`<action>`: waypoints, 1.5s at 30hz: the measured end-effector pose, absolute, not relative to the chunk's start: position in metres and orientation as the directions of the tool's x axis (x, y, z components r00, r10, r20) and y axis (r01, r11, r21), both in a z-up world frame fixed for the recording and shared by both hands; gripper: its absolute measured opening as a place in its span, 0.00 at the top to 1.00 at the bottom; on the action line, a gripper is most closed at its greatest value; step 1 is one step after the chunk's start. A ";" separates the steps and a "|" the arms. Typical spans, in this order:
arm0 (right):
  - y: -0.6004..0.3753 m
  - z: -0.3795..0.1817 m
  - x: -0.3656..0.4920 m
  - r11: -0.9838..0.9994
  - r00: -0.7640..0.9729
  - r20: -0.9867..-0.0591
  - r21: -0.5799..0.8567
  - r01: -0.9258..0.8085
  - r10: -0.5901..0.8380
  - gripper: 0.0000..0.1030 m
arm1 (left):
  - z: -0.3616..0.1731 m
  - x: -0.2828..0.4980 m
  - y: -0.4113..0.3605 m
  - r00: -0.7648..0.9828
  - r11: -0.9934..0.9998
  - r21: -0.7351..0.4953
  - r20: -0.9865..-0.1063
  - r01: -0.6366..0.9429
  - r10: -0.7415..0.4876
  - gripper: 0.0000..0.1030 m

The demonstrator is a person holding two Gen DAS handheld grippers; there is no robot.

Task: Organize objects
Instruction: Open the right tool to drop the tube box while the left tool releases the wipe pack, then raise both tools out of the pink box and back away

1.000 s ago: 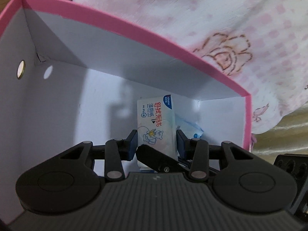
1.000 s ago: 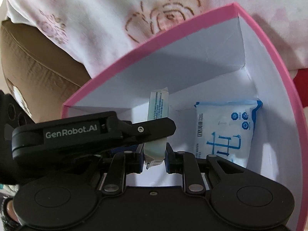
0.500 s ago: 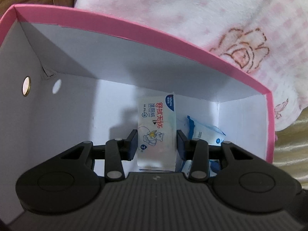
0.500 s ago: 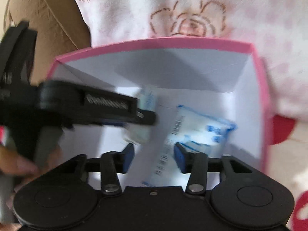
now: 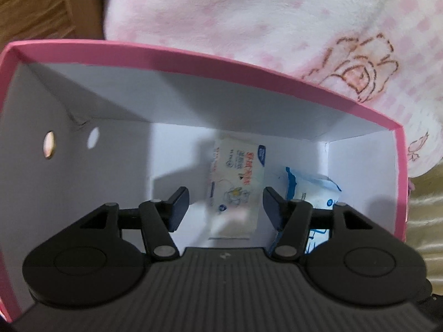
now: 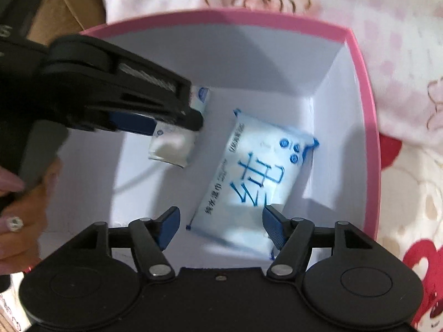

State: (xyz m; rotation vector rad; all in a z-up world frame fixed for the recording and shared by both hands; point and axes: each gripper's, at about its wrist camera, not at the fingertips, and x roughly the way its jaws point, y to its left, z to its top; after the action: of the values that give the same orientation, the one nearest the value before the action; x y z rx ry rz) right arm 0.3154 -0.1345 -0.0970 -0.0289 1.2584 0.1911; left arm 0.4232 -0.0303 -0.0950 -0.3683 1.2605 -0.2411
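Blue "纯" on wipes pack (image 6: 250,182)

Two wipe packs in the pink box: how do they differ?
The smaller pack is white with red lettering and a cartoon; the blue-printed pack is bigger, with large blue characters. The smaller pack sits beneath the left gripper, the blue-printed pack below the right gripper. Both lie loose in the pink box; both jaws are opening.

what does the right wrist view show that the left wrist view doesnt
Only the right wrist view shows the person's hand holding the left gripper from outside, and the right gripper, jaws opening above the blue-print wipes pack.

Only the left wrist view shows the small hole in the box wall.

Both show the pink box, both packs on its floor, the small cartoon-print pack between the left gripper's opening jaws, and the floral blanket.
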 end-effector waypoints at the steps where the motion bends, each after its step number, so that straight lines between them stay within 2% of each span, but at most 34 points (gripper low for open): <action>1: -0.134 -0.098 0.316 0.986 0.282 -0.953 0.075 -0.150 0.116 0.31 | -0.092 0.422 -0.027 0.297 0.914 -0.406 -0.875 -0.019 -0.383 0.44; 7: -0.131 -0.105 0.318 0.994 0.269 -0.961 0.042 -0.105 0.069 0.30 | -0.074 0.403 -0.011 0.338 0.921 -0.389 -0.863 0.028 -0.375 0.48; 12: -0.124 -0.098 0.302 0.988 0.307 -0.951 -0.025 -0.150 0.023 0.30 | -0.057 0.386 -0.002 0.371 0.912 -0.404 -0.838 0.074 -0.401 0.49; 16: -0.123 -0.105 0.294 0.985 0.300 -0.954 -0.051 -0.164 0.001 0.30 | -0.042 0.377 -0.004 0.417 0.928 -0.354 -0.831 0.113 -0.368 0.49; 17: -0.123 -0.109 0.295 0.988 0.275 -0.961 -0.047 -0.147 -0.005 0.29 | -0.041 0.376 -0.001 0.428 0.932 -0.343 -0.829 0.120 -0.360 0.49; 19: -0.126 -0.121 0.299 0.996 0.181 -0.983 0.002 -0.084 0.018 0.19 | -0.037 0.373 -0.004 0.452 0.936 -0.328 -0.821 0.127 -0.348 0.49; 20: -0.127 -0.124 0.301 0.997 0.167 -0.986 0.020 -0.070 0.031 0.19 | -0.035 0.372 -0.003 0.460 0.937 -0.326 -0.817 0.127 -0.347 0.49; 24: -0.132 -0.119 0.307 0.998 0.244 -0.970 -0.017 -0.059 -0.002 0.36 | -0.032 0.370 0.004 0.464 0.935 -0.334 -0.813 0.122 -0.351 0.49; 27: -0.136 -0.114 0.309 0.995 0.305 -0.952 -0.045 -0.091 -0.015 0.57 | -0.036 0.371 0.001 0.472 0.940 -0.318 -0.815 0.124 -0.337 0.49; 29: -0.140 -0.114 0.312 0.996 0.302 -0.953 -0.011 -0.085 0.015 0.62 | -0.037 0.370 0.000 0.476 0.943 -0.310 -0.815 0.123 -0.330 0.49; 38: -0.146 -0.113 0.301 0.989 0.350 -0.932 0.051 -0.139 0.097 0.59 | -0.033 0.358 0.002 0.468 0.937 -0.331 -0.815 0.109 -0.343 0.46; 42: -0.145 -0.090 0.274 0.971 0.433 -0.893 0.019 -0.239 0.124 0.48 | -0.025 0.342 0.011 0.454 0.928 -0.358 -0.813 0.102 -0.363 0.44; 45: -0.150 -0.063 0.264 0.958 0.522 -0.840 -0.009 -0.286 0.148 0.47 | -0.011 0.326 0.022 0.470 0.931 -0.350 -0.808 0.102 -0.356 0.41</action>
State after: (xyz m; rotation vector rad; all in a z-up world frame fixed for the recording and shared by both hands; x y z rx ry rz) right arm 0.2637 -0.1500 -0.0628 -0.1526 0.9889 0.2614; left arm 0.3260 0.0221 -0.0109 -0.2691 1.0476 -0.2845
